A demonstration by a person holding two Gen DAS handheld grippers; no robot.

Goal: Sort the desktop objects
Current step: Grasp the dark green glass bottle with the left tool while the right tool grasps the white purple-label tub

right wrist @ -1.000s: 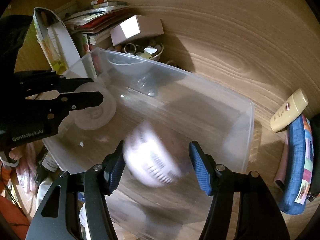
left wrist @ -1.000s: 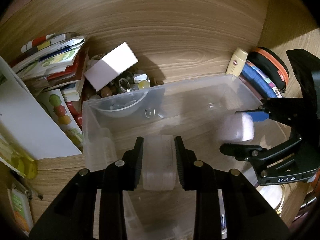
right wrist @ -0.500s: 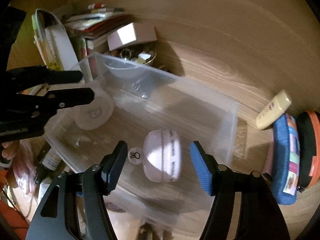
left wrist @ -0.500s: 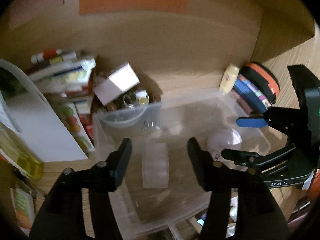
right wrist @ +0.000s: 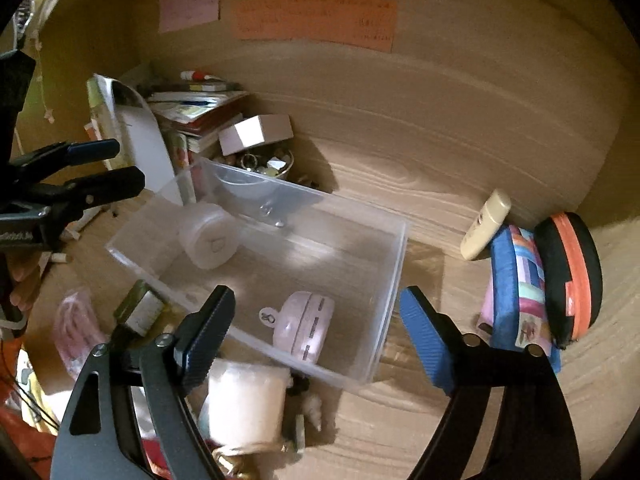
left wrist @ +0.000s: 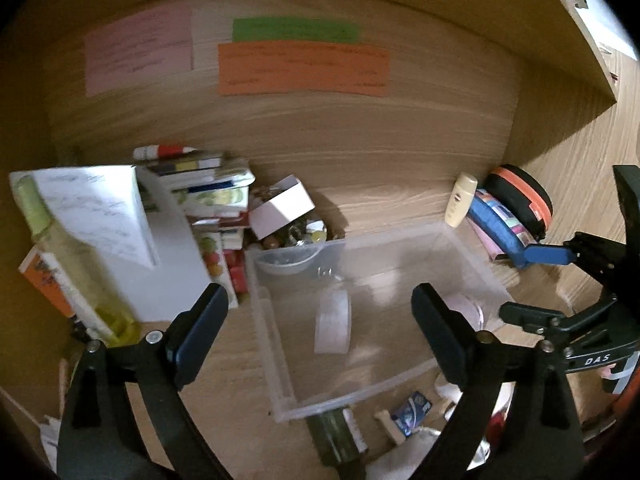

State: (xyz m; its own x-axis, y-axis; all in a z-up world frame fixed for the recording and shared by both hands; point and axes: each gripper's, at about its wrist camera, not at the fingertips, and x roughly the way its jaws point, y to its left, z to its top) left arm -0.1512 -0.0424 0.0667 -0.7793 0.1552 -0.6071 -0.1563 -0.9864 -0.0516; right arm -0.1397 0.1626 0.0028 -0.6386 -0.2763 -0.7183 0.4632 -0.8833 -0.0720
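The clear rectangular plastic bin (right wrist: 384,288) sits on the wood-grain desk (right wrist: 440,168), and everything here is placed from it. Inside the bin, near its left wall, a translucent white round container (right wrist: 208,236) stands on its edge; toward the bin's front wall lies a pale pink round case (right wrist: 306,326) with a small white tag bearing a dark mark beside it. The left gripper (left wrist: 320,332) hangs above the bin's front left part with its jaws spread wide and nothing between them; the white container (left wrist: 332,322) lies below the gap, apart from both jaws. The right gripper (right wrist: 316,340), one finger black and one blue, is likewise wide apart above the bin's front edge, the pink case under the gap and untouched.

In the left wrist view the right gripper's body shows the letters "DAS". The writing on the orange paper note (left wrist: 302,68) on the wall behind the bin is too blurred to read.

The white container is cloudy and ribbed round its side. The pink case has a row of dark dashes along its seam
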